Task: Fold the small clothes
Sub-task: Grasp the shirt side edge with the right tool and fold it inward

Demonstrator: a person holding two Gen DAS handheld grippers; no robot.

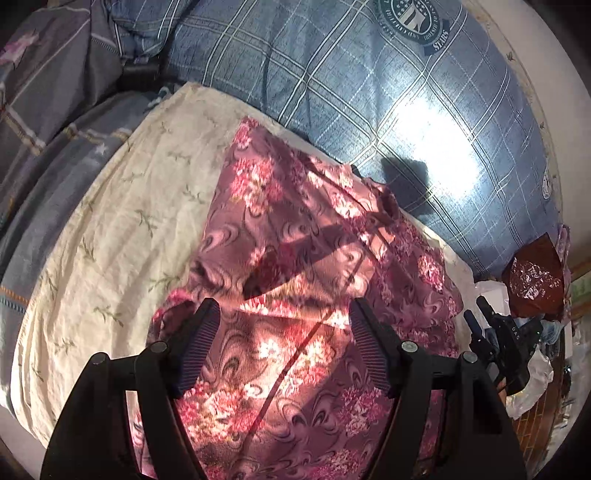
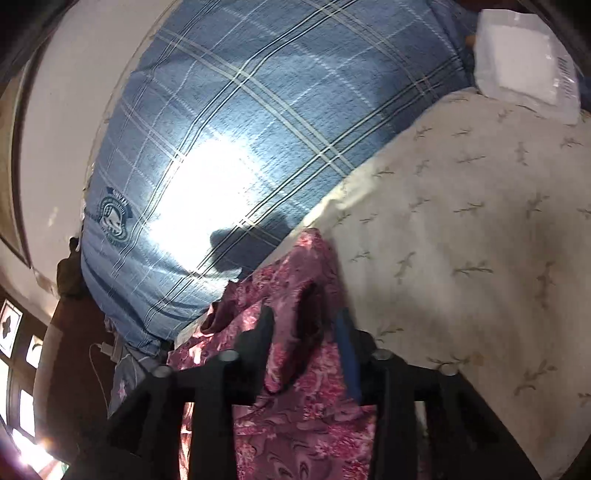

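Pink-and-maroon floral cloth garment [image 1: 295,258] lies partly folded on the cream leaf-print sheet [image 1: 110,221], beside the blue plaid quilt [image 1: 369,92]. Left gripper [image 1: 284,314] hangs over it, jaws wide apart, nothing clamped. Right gripper [image 2: 306,328]: jaws part-open, garment fold between them, pads not visibly pressing.

blue plaid cover [image 1: 332,74] — crest [image 1: 413,22] at 1 o'clock, "STARS" read | other lettering — illegible
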